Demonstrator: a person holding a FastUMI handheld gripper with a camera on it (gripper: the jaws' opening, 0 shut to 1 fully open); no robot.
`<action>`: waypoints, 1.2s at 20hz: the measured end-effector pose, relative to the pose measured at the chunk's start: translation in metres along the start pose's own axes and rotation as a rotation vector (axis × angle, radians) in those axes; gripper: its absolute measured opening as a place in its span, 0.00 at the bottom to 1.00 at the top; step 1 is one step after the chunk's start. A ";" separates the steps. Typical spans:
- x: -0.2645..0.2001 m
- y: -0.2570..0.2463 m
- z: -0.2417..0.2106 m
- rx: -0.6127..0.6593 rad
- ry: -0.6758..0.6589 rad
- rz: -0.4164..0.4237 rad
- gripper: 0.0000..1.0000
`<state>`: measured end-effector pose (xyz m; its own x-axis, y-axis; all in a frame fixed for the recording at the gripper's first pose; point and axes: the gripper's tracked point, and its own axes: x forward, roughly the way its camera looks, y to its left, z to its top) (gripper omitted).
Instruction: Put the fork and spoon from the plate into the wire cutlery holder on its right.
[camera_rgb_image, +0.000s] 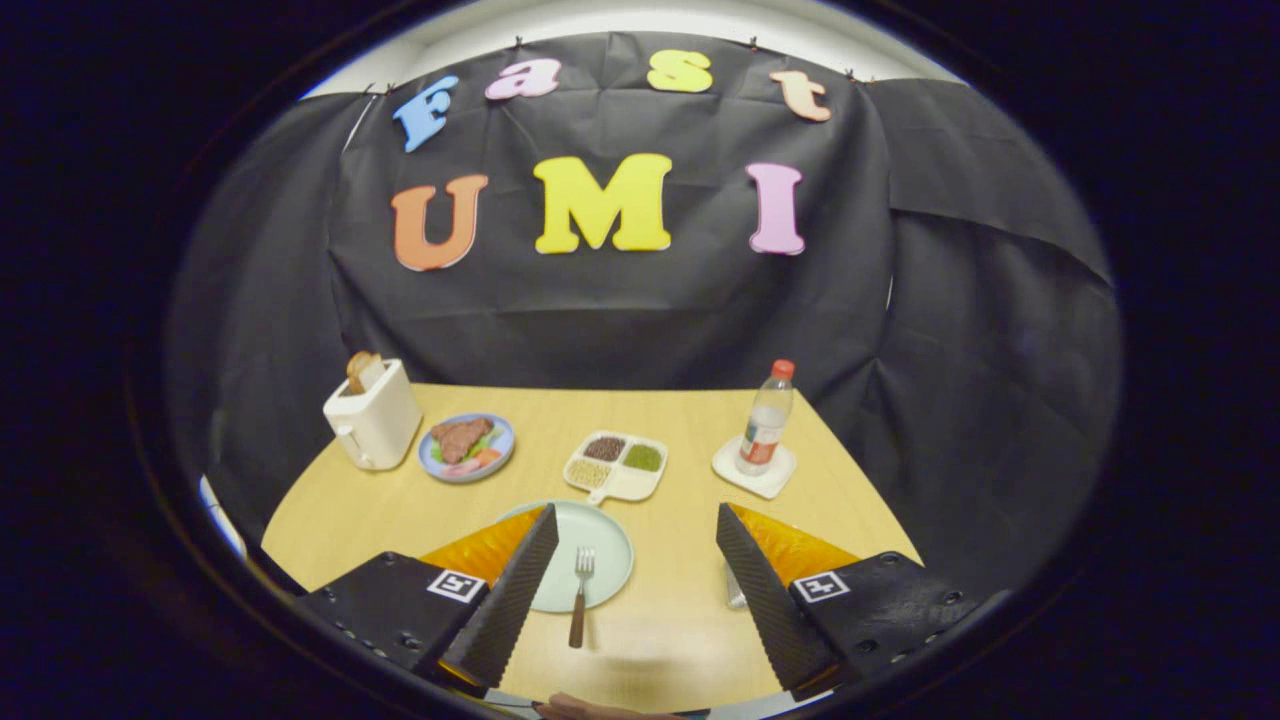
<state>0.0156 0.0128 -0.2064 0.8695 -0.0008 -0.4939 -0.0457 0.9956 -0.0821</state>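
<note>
Fork (580, 595) lies on the pale green plate (605, 545), tines on the dish, wooden handle overhanging its near rim, between the fingers. Gripper (635, 590) fingers stand wide apart, holding nothing. Beyond: divided tray (617, 465) holding three grain portions; blue plate (466, 447) with meat and vegetables; toaster (373, 415) holding bread; bottle (765, 420) on a coaster.

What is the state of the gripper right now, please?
Gripper: open, holding nothing; its fingers are spread wide above the table, with the fork on the plate between them.
</note>
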 end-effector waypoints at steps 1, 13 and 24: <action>0.005 0.004 -0.012 -0.020 0.037 -0.003 0.96; 0.060 0.057 -0.129 -0.150 0.452 0.054 0.95; 0.092 0.049 -0.174 -0.152 0.671 -0.017 0.67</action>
<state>0.0074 0.0450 -0.4064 0.3802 -0.1228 -0.9167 -0.1464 0.9707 -0.1908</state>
